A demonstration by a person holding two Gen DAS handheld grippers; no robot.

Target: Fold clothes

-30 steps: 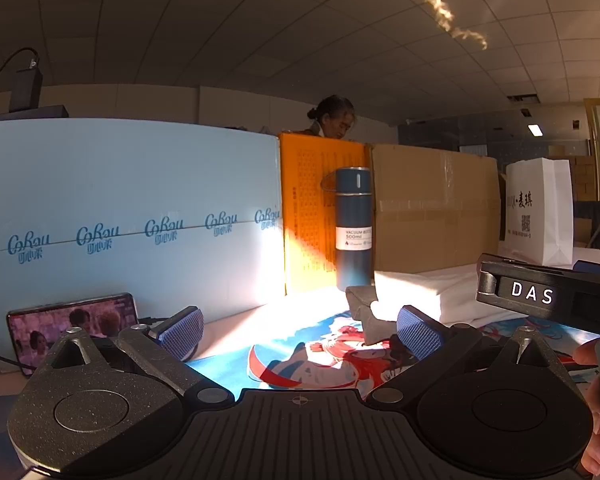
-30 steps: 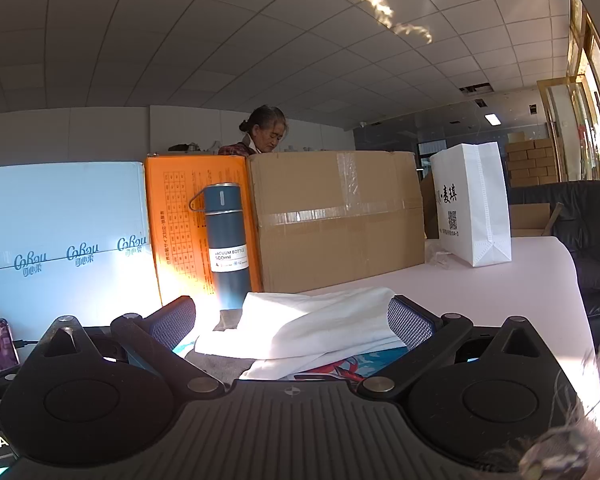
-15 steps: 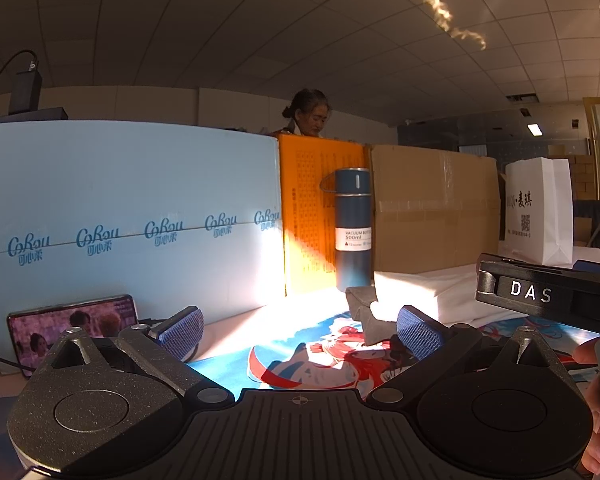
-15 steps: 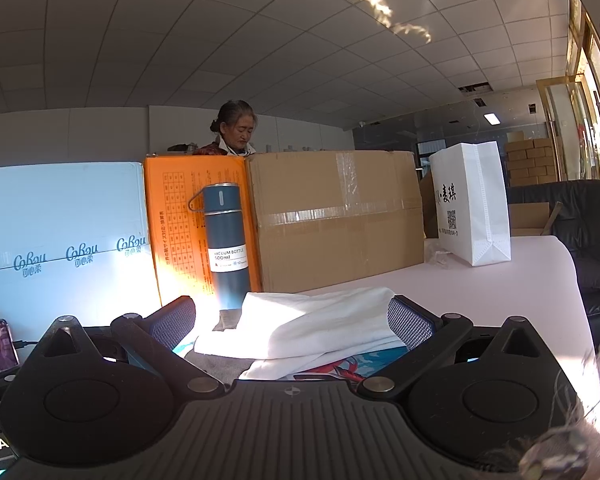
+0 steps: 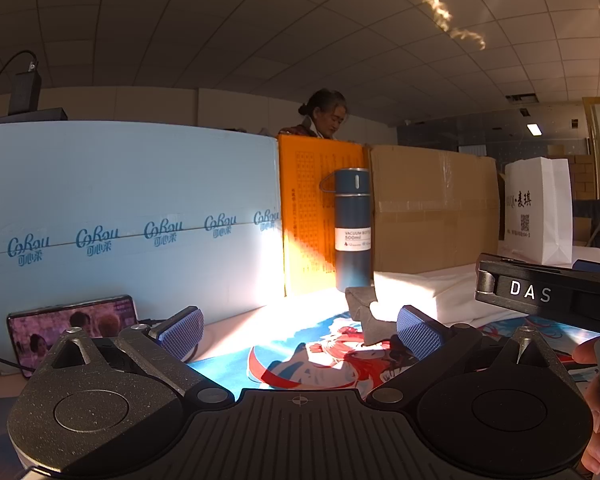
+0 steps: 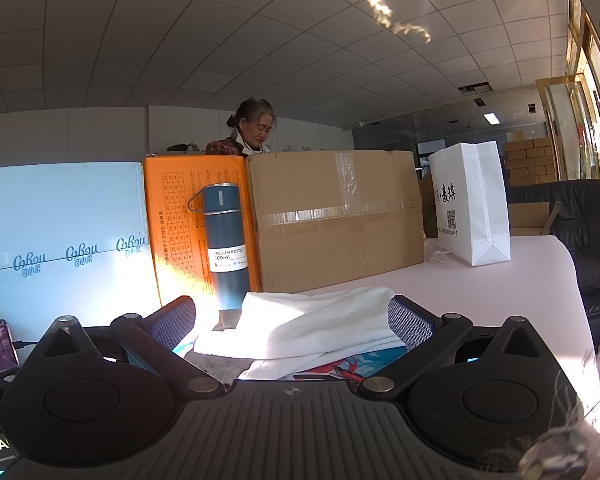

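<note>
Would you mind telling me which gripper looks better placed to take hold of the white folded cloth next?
Probably the right gripper: the white folded cloth lies between its open fingers. The left gripper faces the printed mat, with the cloth off to its right.

Low warm sunlight cuts across the desk from the right, blowing out a glaring patch on the orange box while the left wrist view stays dim and amber around it. The right wrist view is brighter, with rippled reflections on the ceiling. Both bend strongly at the edges, corners vignetted black; focus is sharp.
</note>
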